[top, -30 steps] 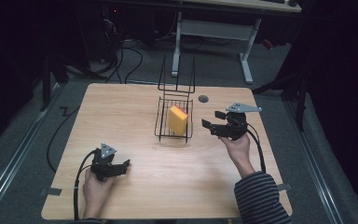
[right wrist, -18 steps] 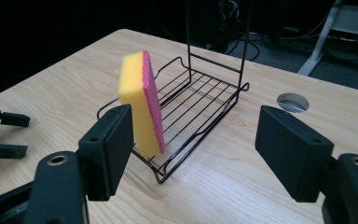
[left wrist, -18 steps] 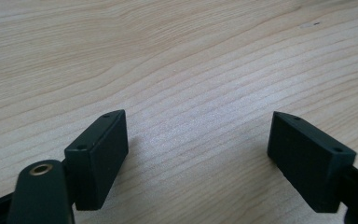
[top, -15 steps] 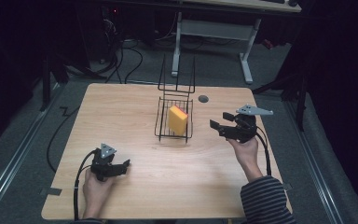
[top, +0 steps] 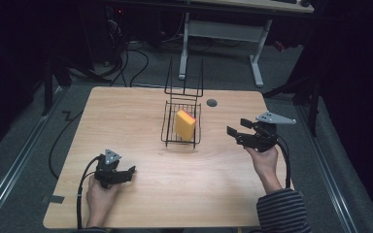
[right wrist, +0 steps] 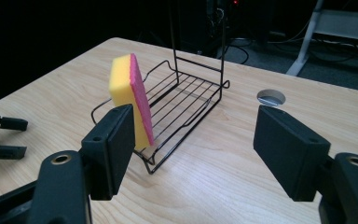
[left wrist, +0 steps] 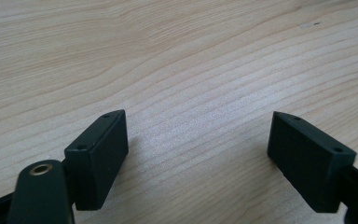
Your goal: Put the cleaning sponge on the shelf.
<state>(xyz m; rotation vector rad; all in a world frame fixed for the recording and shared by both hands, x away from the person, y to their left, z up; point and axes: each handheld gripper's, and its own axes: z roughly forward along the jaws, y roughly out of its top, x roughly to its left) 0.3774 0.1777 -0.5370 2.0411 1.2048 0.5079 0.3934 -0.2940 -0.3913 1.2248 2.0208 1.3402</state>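
Note:
A yellow sponge with a pink face [top: 185, 125] stands on edge inside a black wire rack [top: 165, 130] at the table's middle. My right gripper [top: 237, 127] hovers open to the right of the rack, a short gap away, with its jaws pointing at it. In the right gripper view the sponge [right wrist: 123, 100] and the rack [right wrist: 191, 98] lie beyond my open right gripper [right wrist: 193, 149], and nothing sits between the jaws. My left gripper [top: 127, 174] rests open near the front left. In its own view the left gripper [left wrist: 198, 154] spans bare wood.
The wooden table [top: 126, 111] has a round cable hole [top: 211, 103] behind the rack. The rack's tall wire back [top: 184, 77] rises at its far end. Cables and desk legs lie on the floor beyond the table. The left gripper [right wrist: 4, 137] appears far left in the right gripper view.
My right gripper has drawn back to the right, away from the rack and slightly nearer the person. The left gripper, rack and sponge have stayed put.

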